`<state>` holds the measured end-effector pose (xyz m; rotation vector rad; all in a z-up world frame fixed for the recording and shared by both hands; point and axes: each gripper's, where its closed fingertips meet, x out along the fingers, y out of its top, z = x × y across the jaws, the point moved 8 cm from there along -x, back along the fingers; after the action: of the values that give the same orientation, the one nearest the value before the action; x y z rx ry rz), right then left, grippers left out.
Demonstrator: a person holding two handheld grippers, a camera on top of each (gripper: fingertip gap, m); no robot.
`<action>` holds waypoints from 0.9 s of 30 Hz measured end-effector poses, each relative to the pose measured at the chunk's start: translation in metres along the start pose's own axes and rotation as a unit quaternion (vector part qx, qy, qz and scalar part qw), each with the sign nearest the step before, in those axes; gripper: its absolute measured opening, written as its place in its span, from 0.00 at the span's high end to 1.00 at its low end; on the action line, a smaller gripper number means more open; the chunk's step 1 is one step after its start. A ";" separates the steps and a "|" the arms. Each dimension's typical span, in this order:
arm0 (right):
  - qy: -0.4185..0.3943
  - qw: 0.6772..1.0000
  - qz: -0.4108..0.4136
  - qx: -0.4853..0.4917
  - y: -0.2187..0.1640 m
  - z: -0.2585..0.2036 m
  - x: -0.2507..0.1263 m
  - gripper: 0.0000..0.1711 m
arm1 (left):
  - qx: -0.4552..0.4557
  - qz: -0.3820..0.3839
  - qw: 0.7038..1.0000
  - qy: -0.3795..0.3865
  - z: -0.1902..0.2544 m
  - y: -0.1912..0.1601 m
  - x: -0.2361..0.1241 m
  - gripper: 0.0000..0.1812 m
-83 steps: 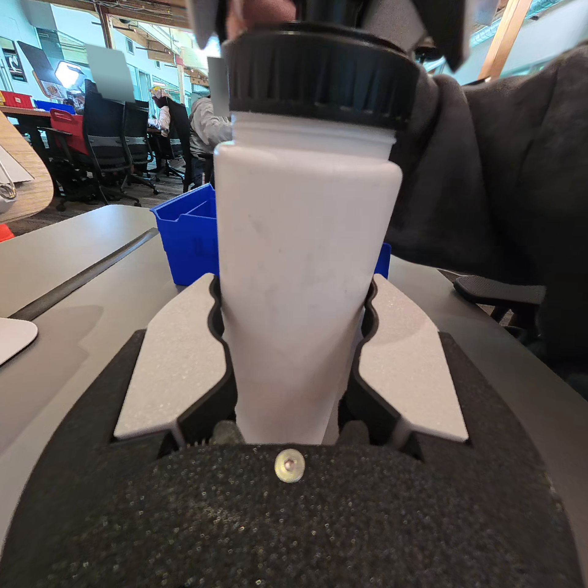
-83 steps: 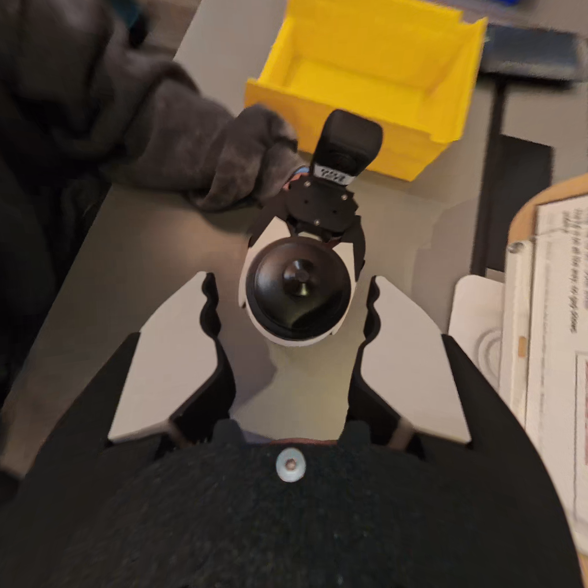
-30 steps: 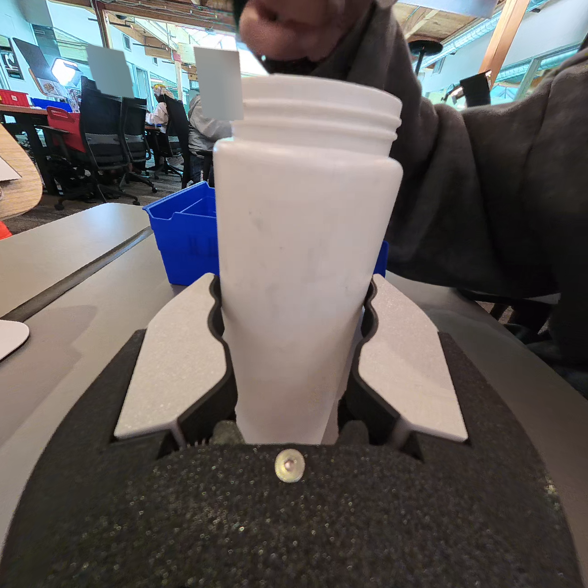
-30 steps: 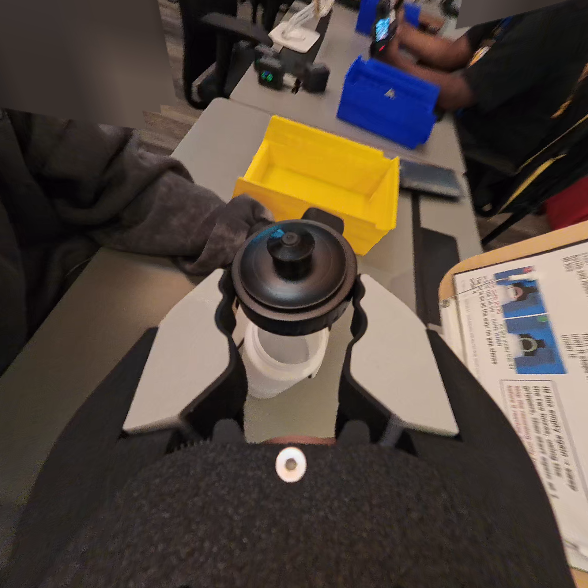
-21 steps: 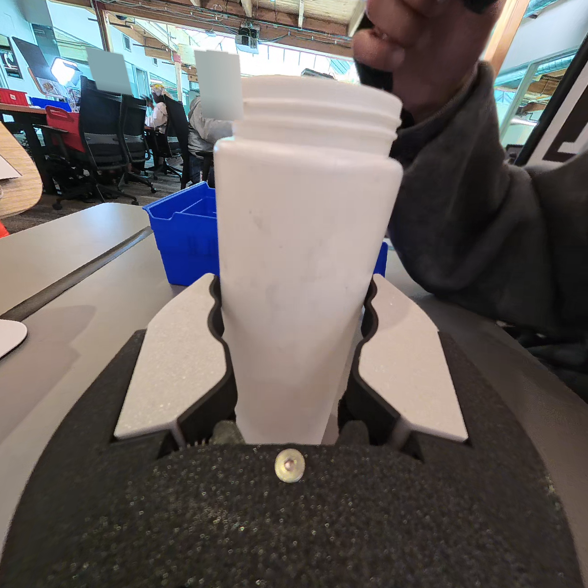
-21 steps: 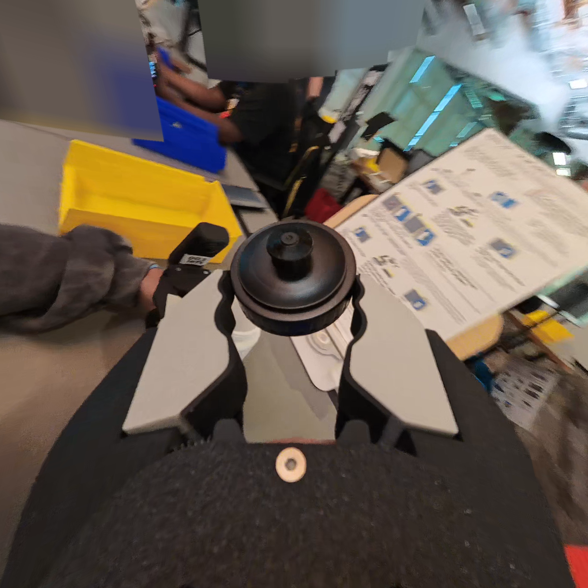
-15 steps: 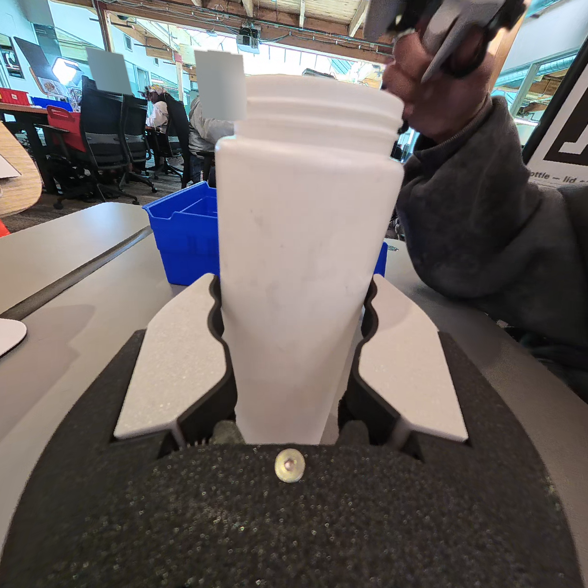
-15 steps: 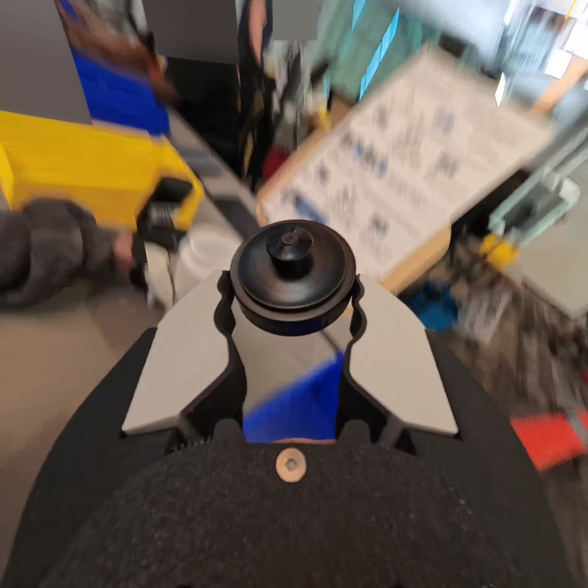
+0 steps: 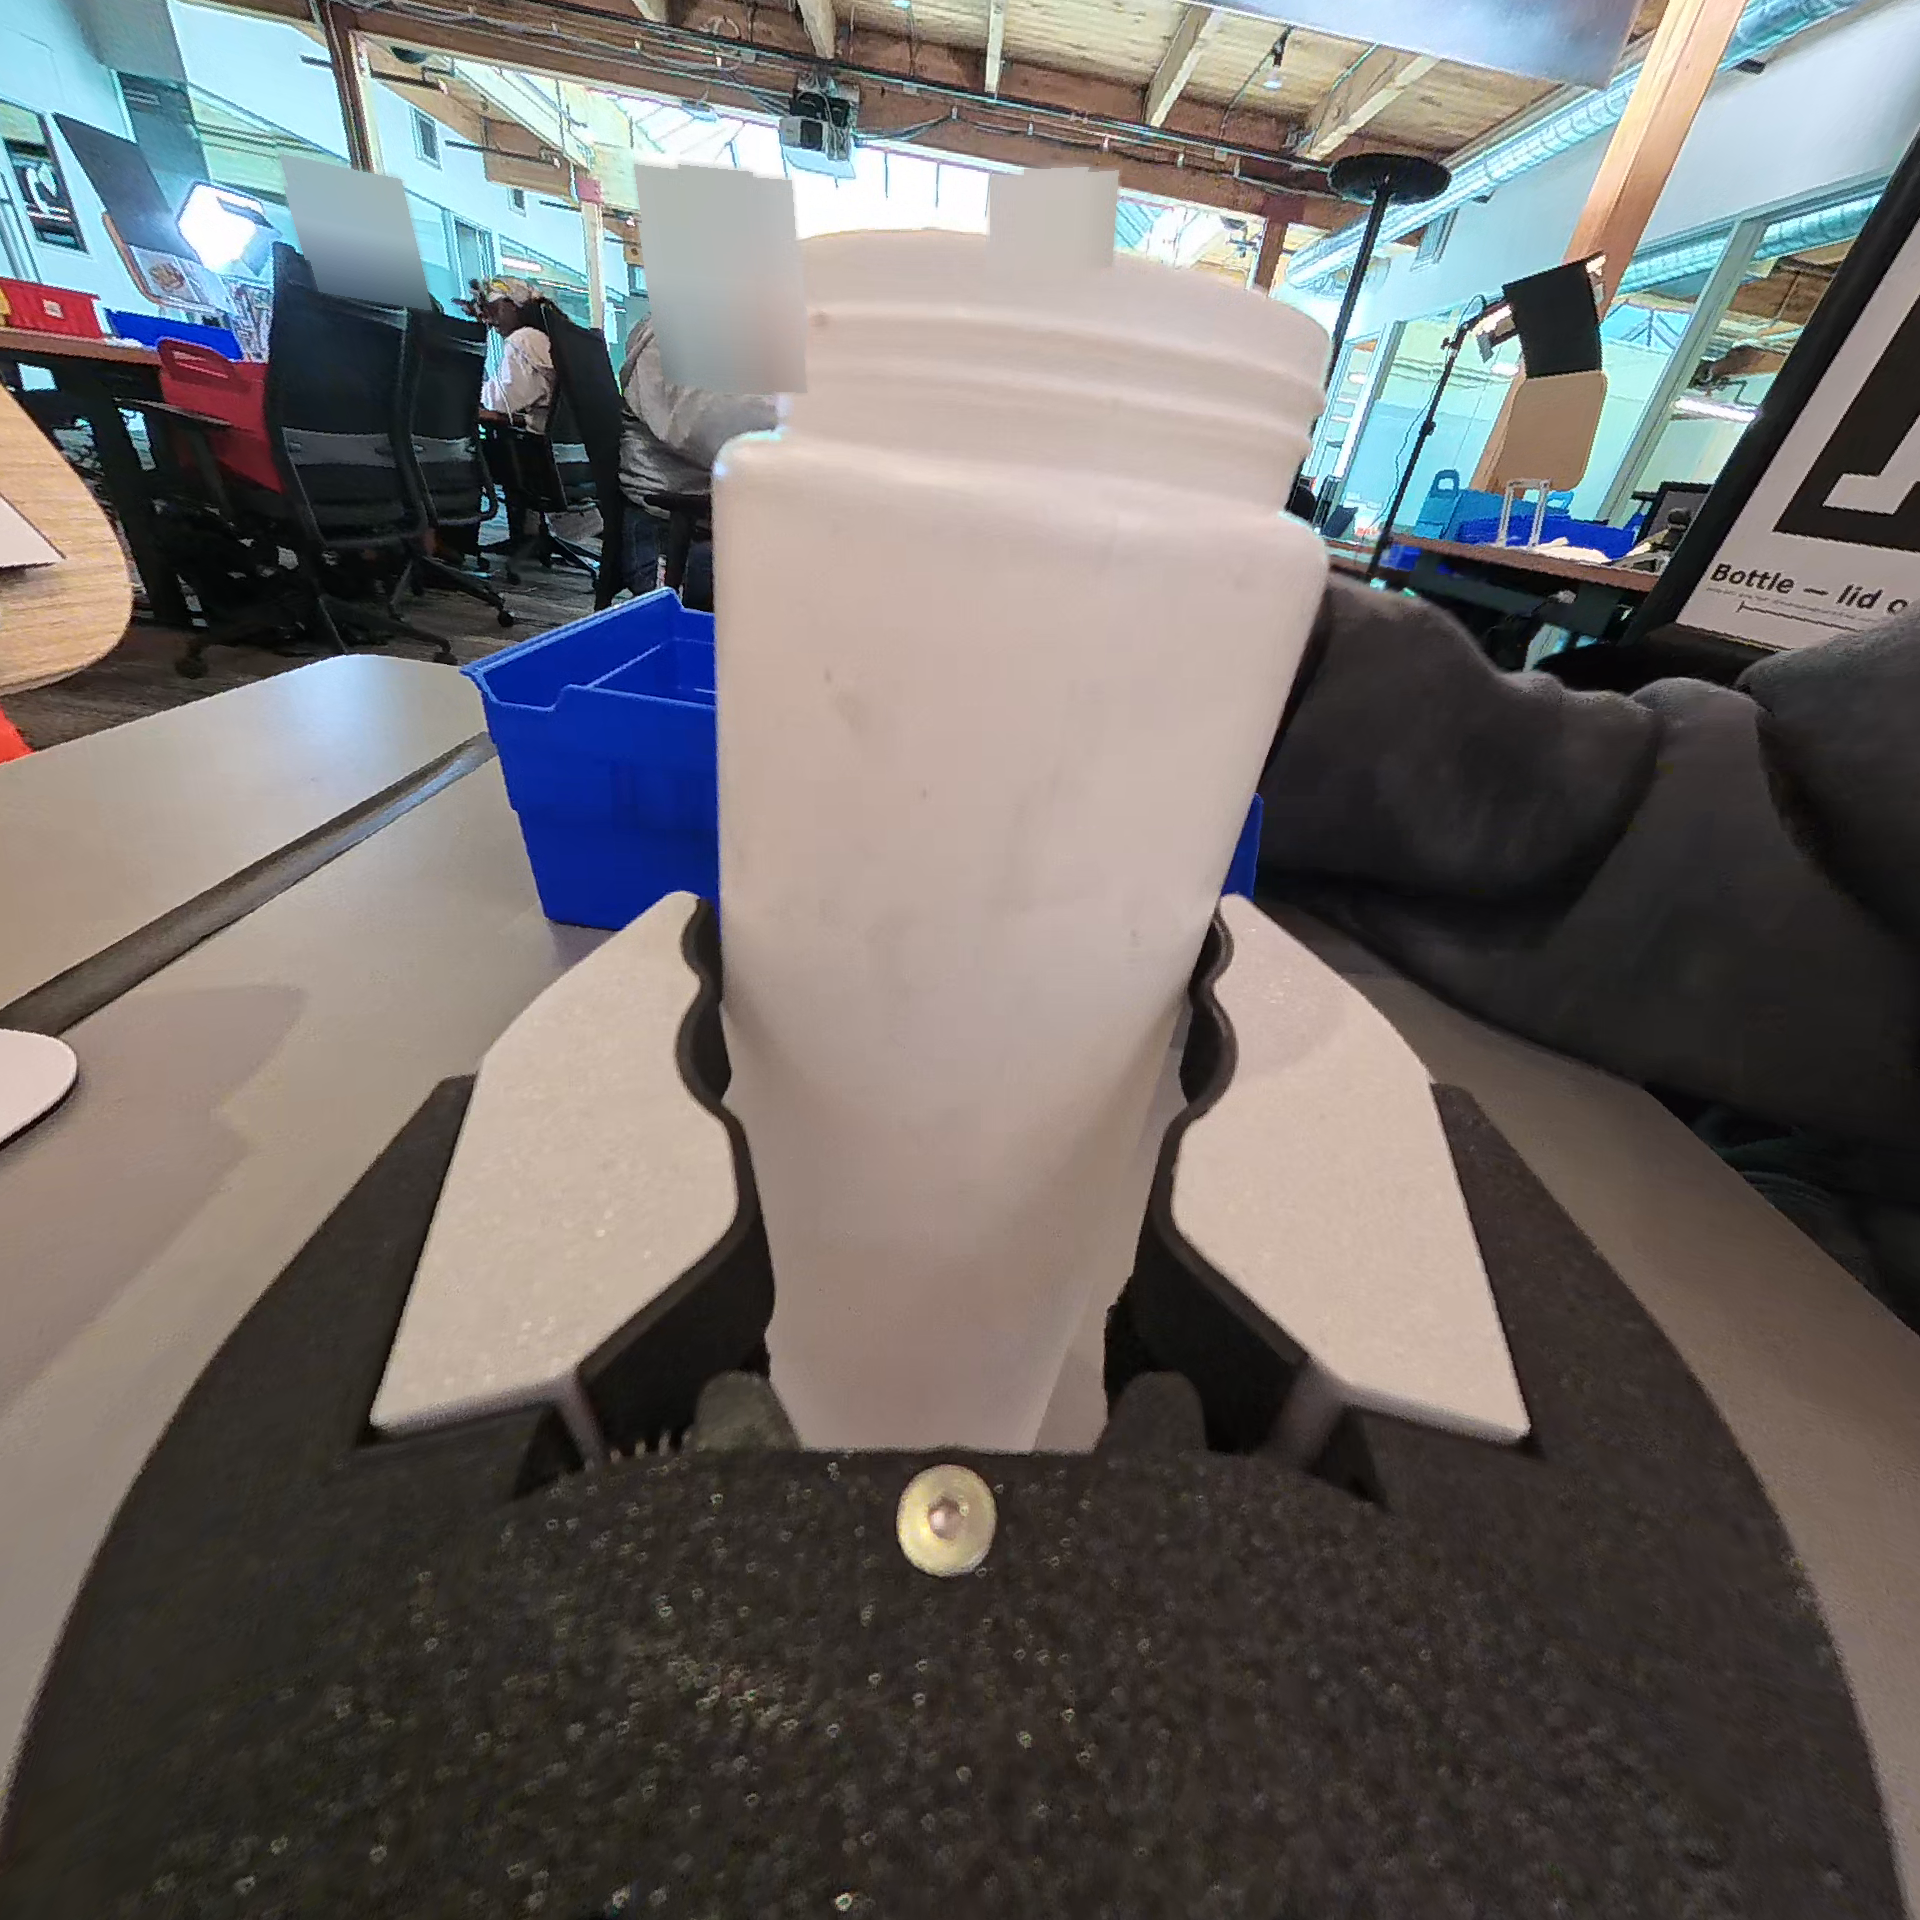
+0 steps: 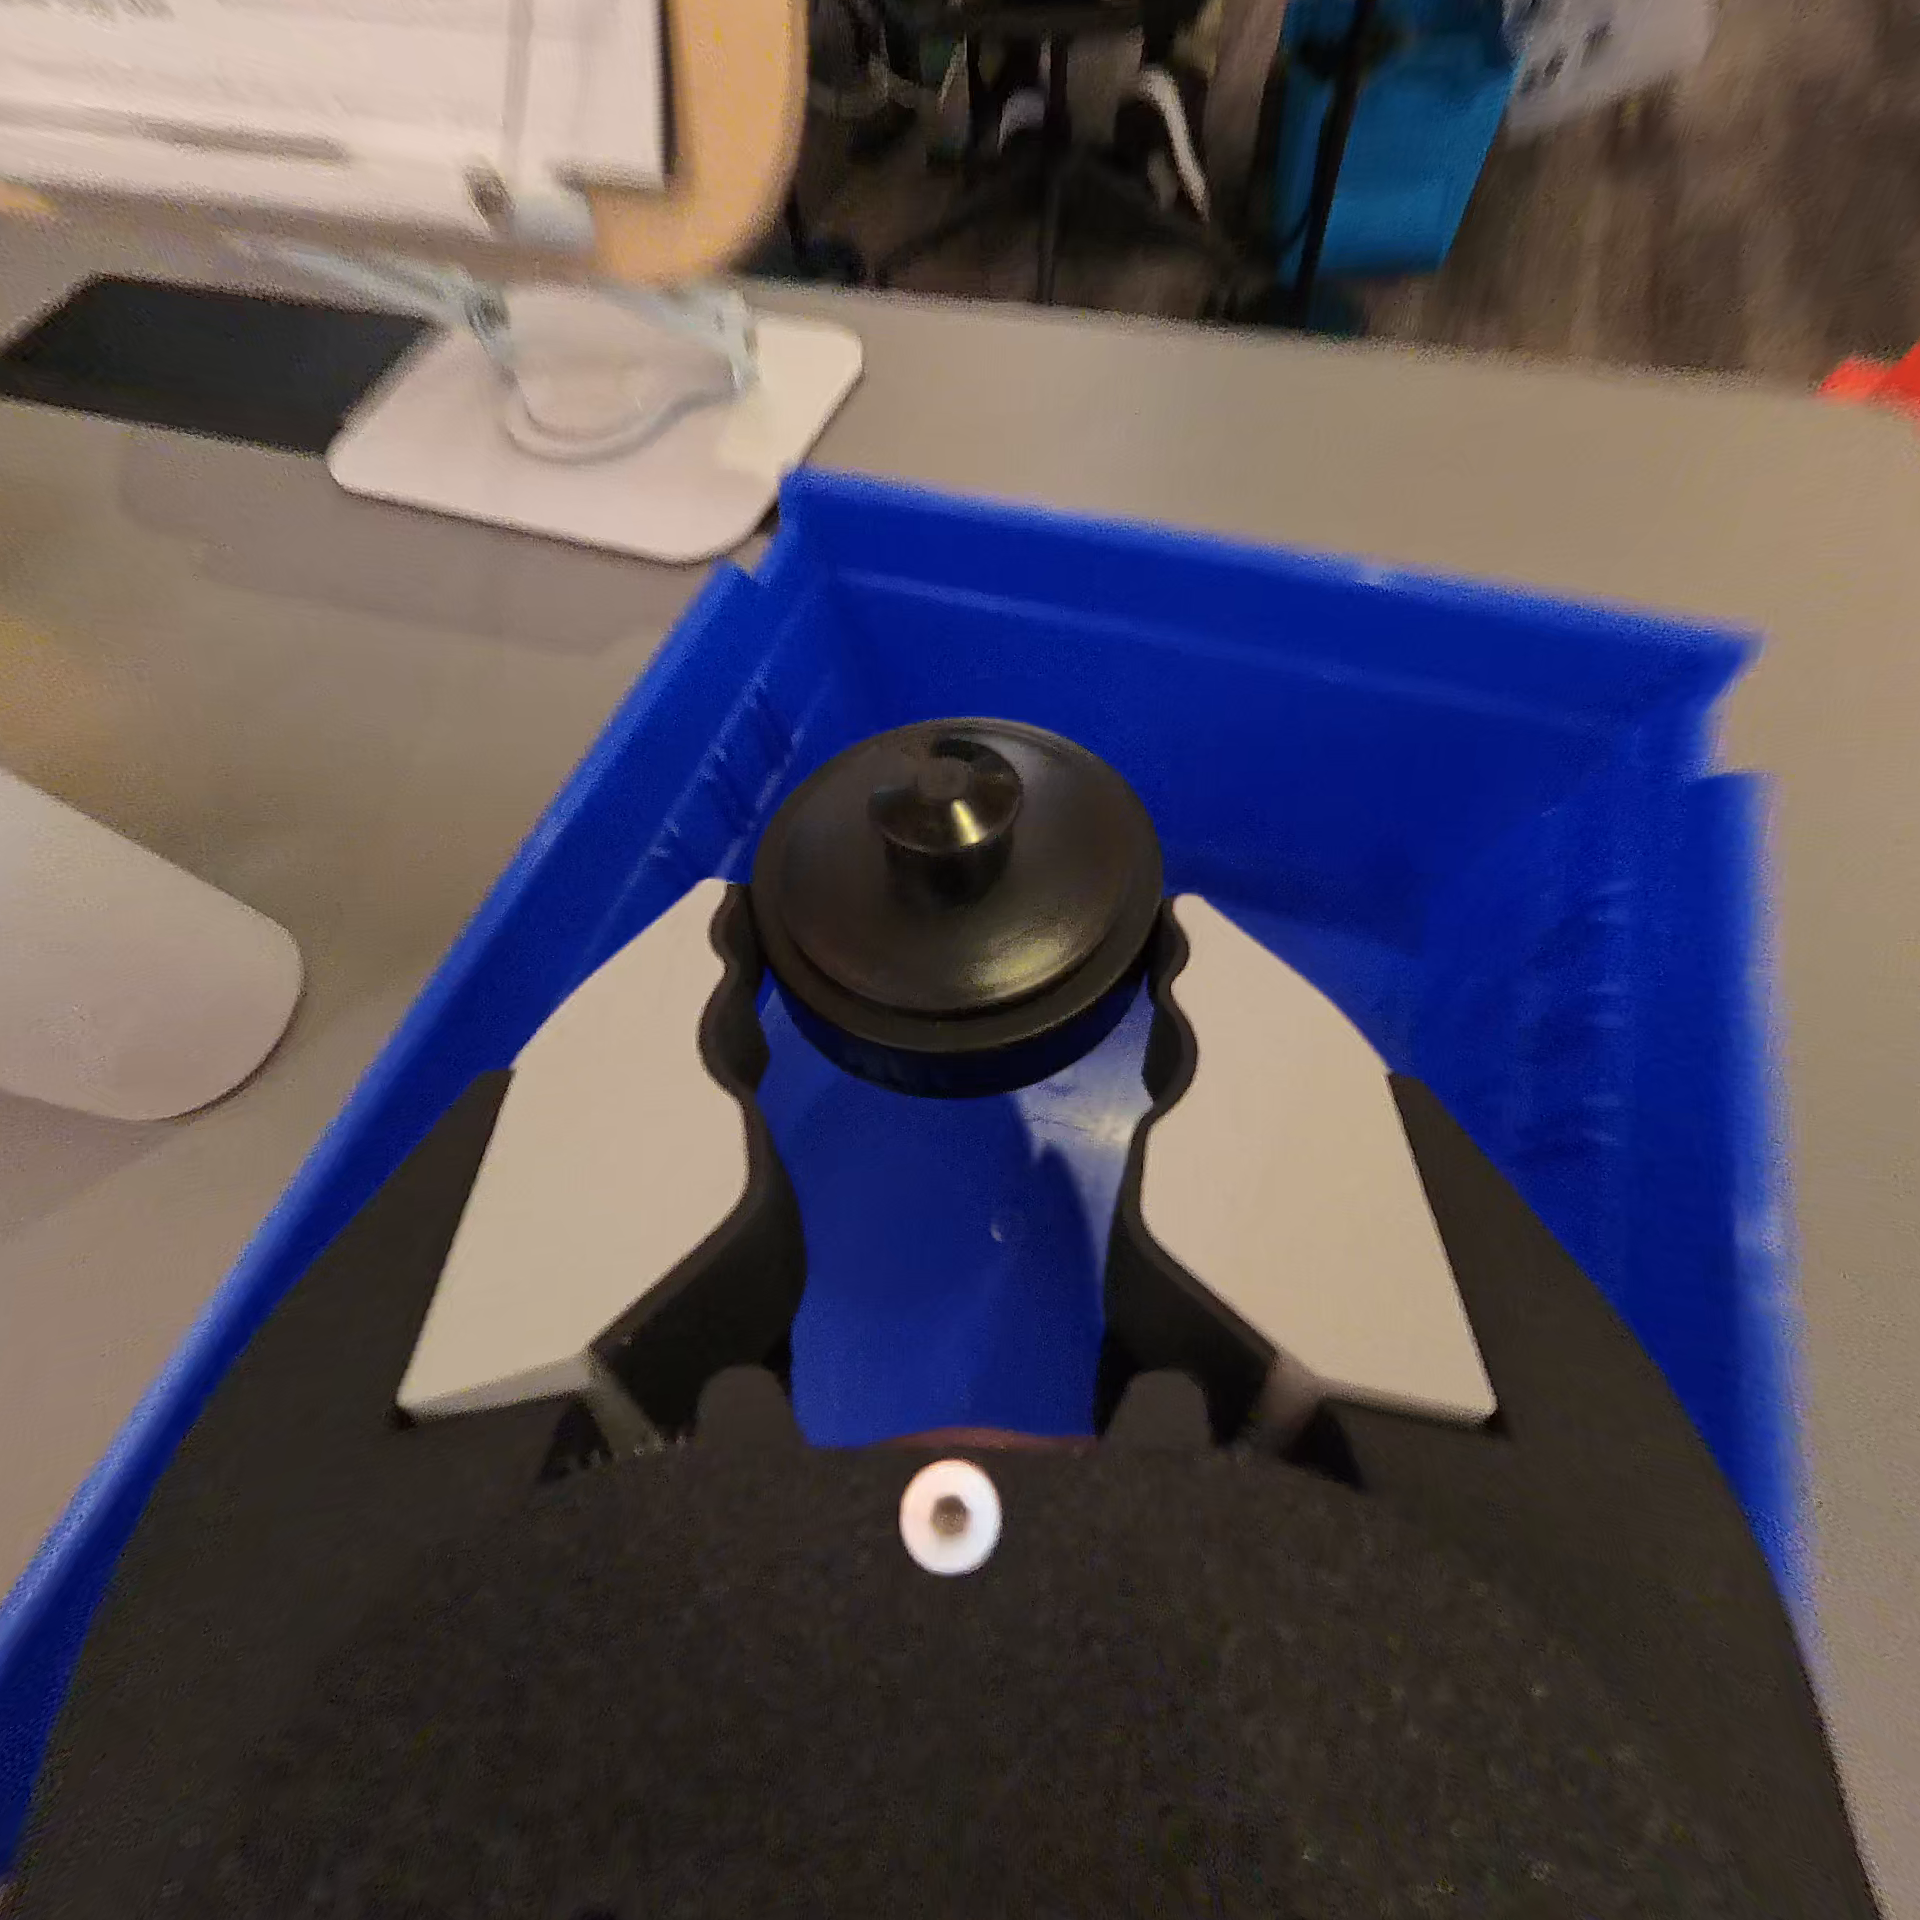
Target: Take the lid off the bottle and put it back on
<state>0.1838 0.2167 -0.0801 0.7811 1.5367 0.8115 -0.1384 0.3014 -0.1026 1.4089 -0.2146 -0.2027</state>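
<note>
Jaws of both my grippers were clamped. On the left gripper (image 9: 956, 1039) they squeezed the lower body of the tall white plastic bottle (image 9: 1008, 779), which stood upright on the grey table (image 9: 260, 997); I judged that grip was there to keep the bottle from turning or tipping while its lid was off. Its threaded neck was bare and open at the top.

On the right gripper (image 10: 951, 997) the jaws pinched the round black screw lid with a small spout knob (image 10: 951, 894) by its rim, knob side toward the camera. I held it over the inside of the open blue plastic bin (image 10: 1299, 707), well apart from the neck. That half of the task looked done; the lid had yet to go back on.

Just behind the bottle stood that same blue bin. To its right lay my dark grey sleeve (image 9: 1538, 831) on the table. Beyond the bin, a white flat stand base (image 10: 623, 468) rested on the table. Farther off was an open office: black chairs (image 9: 343, 457), seated people, wooden ceiling beams.
</note>
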 end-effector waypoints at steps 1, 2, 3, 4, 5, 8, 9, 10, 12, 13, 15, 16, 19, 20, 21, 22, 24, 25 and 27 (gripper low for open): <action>0.002 1.000 -0.026 0.007 -0.007 0.001 0.017 0.58 | -0.001 0.000 1.000 0.000 0.000 0.000 0.000 0.53; -0.005 0.999 -0.049 0.005 -0.011 0.002 0.031 0.58 | -0.001 0.001 1.000 -0.001 0.000 0.000 0.000 0.52; -0.015 0.998 -0.066 -0.003 -0.014 0.003 0.043 0.58 | -0.002 0.000 1.000 -0.001 0.000 0.000 0.000 0.52; -0.020 0.997 -0.079 -0.011 -0.014 0.004 0.053 0.58 | -0.002 0.000 1.000 -0.002 0.000 0.000 0.000 0.52; -0.021 0.996 -0.088 -0.014 -0.014 0.004 0.062 0.58 | -0.003 0.001 1.000 -0.002 0.000 0.000 0.000 0.52; -0.011 0.994 -0.110 -0.012 -0.016 0.002 0.082 0.58 | -0.006 0.001 1.000 -0.005 -0.001 -0.001 0.000 0.52; -0.013 0.993 -0.119 -0.017 -0.016 0.002 0.086 0.58 | -0.007 0.002 1.000 -0.007 -0.001 0.000 0.000 0.52; -0.020 0.991 -0.130 -0.023 -0.018 0.003 0.089 0.58 | -0.007 0.002 1.000 -0.008 -0.002 0.000 0.000 0.52; -0.032 0.987 -0.153 -0.038 -0.026 0.004 0.092 0.58 | -0.010 0.001 1.000 -0.012 -0.003 0.000 -0.001 0.52; -0.033 0.986 -0.161 -0.040 -0.030 0.004 0.094 0.58 | -0.010 0.001 1.000 -0.013 -0.003 0.000 0.000 0.52; -0.031 0.987 -0.152 -0.038 -0.034 0.004 0.097 0.58 | -0.008 0.001 1.000 -0.013 -0.003 0.000 -0.001 0.52; -0.032 0.988 -0.143 -0.037 -0.032 0.005 0.096 0.56 | -0.008 0.001 1.000 -0.013 -0.002 0.000 0.000 0.52; -0.052 0.988 -0.129 -0.059 -0.016 0.008 0.080 0.49 | -0.017 0.000 1.000 -0.010 -0.002 0.000 -0.001 0.52; -0.058 0.989 -0.114 -0.070 -0.007 0.008 0.070 0.49 | -0.027 -0.006 1.000 -0.011 -0.002 0.000 -0.001 0.52; -0.059 0.991 -0.094 -0.077 0.004 0.006 0.057 0.49 | -0.040 -0.012 0.999 -0.011 -0.002 -0.001 -0.001 0.51; -0.060 0.992 -0.072 -0.081 0.014 0.003 0.044 0.49 | -0.053 -0.021 0.998 -0.007 -0.002 -0.002 -0.002 0.50; -0.059 0.994 -0.025 -0.087 0.033 -0.004 0.014 0.50 | -0.065 -0.036 0.997 0.014 -0.003 -0.003 -0.002 0.44; -0.055 0.994 0.001 -0.092 0.041 -0.009 -0.001 0.50 | -0.060 -0.037 0.997 0.021 -0.001 -0.002 -0.003 0.44; -0.045 0.993 0.044 -0.100 0.052 -0.020 -0.029 0.52 | -0.047 -0.021 0.998 0.048 0.004 0.008 -0.008 0.44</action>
<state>0.1691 0.2182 -0.0193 0.7307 1.3256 0.9673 -0.1474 0.3009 -0.0939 1.3266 -0.0959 -0.1776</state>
